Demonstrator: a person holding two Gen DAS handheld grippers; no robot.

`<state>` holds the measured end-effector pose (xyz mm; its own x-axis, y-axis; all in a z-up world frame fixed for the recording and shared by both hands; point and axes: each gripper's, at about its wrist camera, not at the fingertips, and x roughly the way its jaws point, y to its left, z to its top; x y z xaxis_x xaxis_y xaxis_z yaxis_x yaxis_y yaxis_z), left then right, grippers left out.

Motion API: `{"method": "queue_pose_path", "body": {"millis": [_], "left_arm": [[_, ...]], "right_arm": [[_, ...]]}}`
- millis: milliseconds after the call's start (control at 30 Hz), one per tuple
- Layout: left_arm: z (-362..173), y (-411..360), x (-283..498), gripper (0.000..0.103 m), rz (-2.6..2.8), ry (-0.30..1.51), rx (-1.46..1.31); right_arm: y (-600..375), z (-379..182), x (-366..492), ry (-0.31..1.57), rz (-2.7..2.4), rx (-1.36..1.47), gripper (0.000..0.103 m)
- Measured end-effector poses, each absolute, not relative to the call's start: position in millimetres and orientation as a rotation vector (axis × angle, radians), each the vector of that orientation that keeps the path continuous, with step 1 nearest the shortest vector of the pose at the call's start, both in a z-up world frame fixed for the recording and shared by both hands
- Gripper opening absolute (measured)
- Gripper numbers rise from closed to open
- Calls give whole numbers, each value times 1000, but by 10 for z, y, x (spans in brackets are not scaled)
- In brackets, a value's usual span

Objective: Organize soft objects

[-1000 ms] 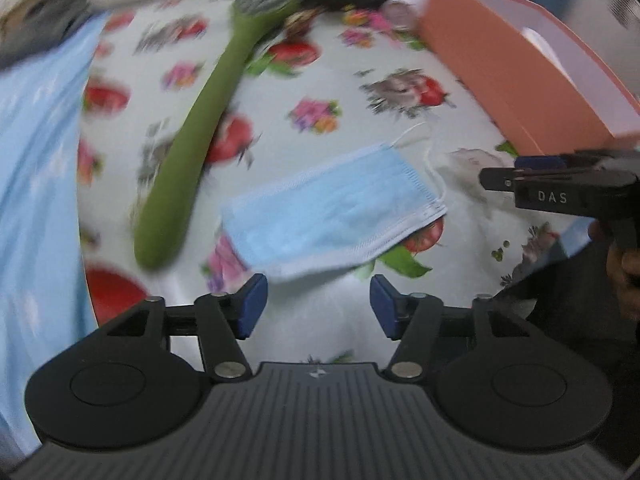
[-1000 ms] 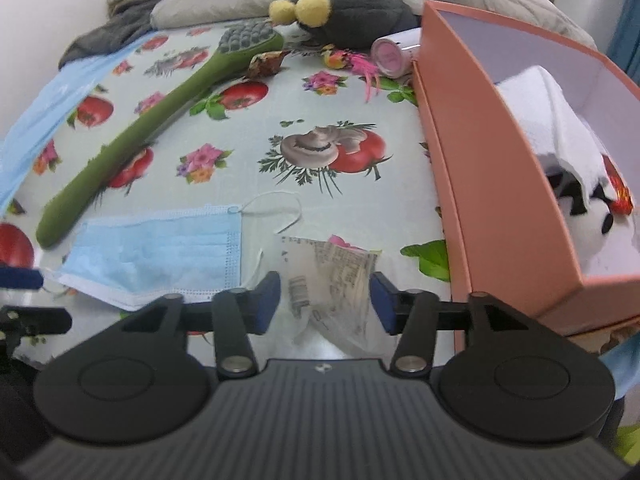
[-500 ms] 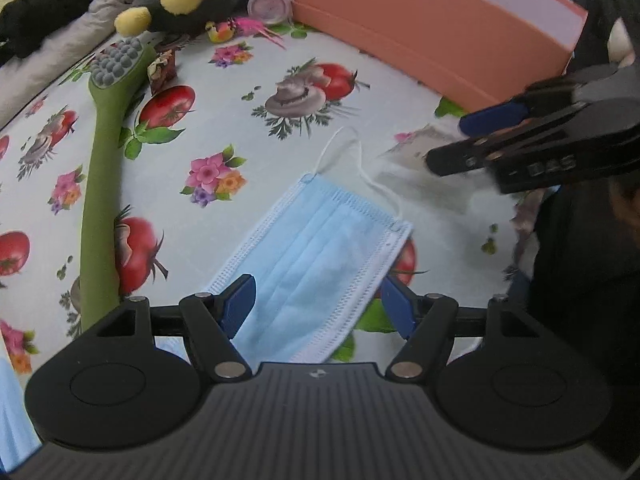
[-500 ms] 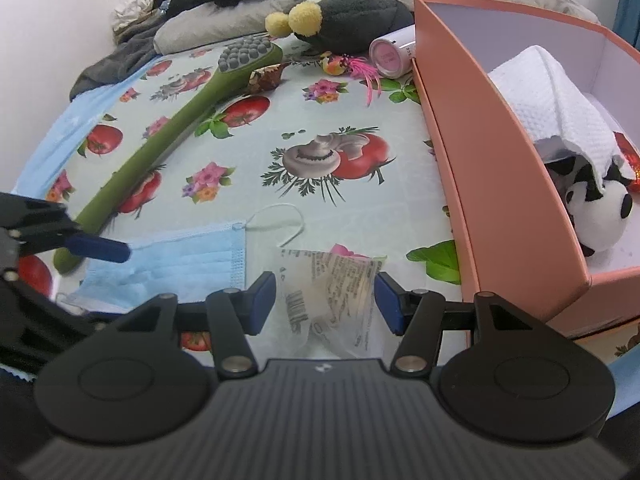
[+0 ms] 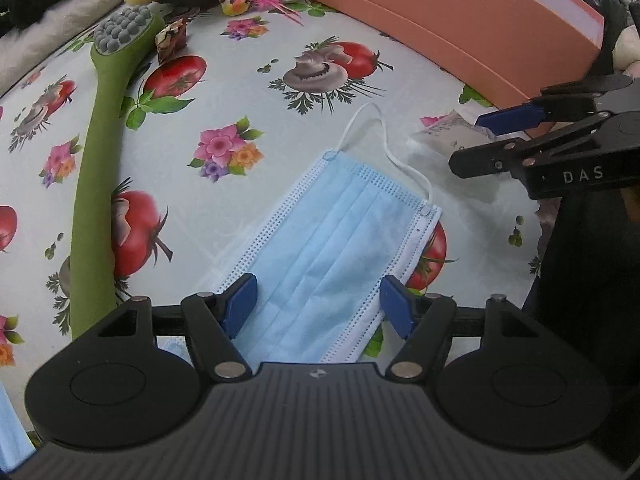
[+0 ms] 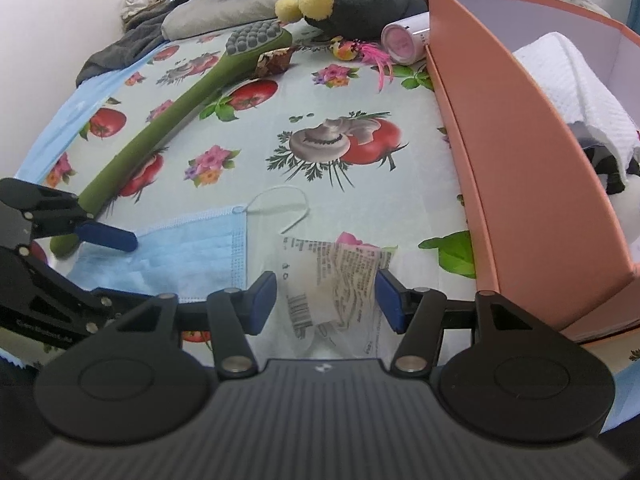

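Since the earlier frame you are bringing the left hand-held gripper (image 5: 318, 300) over the mask (image 5: 340, 256) on the counter (image 5: 248, 92), jaws wide; right hand-held gripper (image 6: 326, 296), also wide, is straddling the wrapper (image 6: 332, 280); closing flat is risking only a slipping pleat.

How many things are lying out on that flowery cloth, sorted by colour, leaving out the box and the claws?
Blue: 1, the face mask
Green: 1, the long brush
Pink: 2, the tube and the feather toy
Clear: 1, the printed wrapper
Brown: 1, the small sweet wrapper
Black with yellow: 1, the plush toy
Total: 7
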<state>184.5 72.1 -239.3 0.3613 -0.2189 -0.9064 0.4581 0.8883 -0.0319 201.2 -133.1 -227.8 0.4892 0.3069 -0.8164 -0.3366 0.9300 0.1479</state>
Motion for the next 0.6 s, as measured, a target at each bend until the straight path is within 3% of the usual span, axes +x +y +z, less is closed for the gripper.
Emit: {"method": "queue_pose_path", "body": {"millis": [133,367,600], "left_arm": [[-2374,679,1799,57,-441,1112,220],[-2356,675,1722,21,-388,1104,143],[-2319,707,1621,10,-264,1094,-6]], "right_arm": [[-1352,-2285,2011,990,398,-17,52],[-1335,-2278,1977,992,406,-11,44],[-1333,-2196,1959,973,395,-14,32]]}}
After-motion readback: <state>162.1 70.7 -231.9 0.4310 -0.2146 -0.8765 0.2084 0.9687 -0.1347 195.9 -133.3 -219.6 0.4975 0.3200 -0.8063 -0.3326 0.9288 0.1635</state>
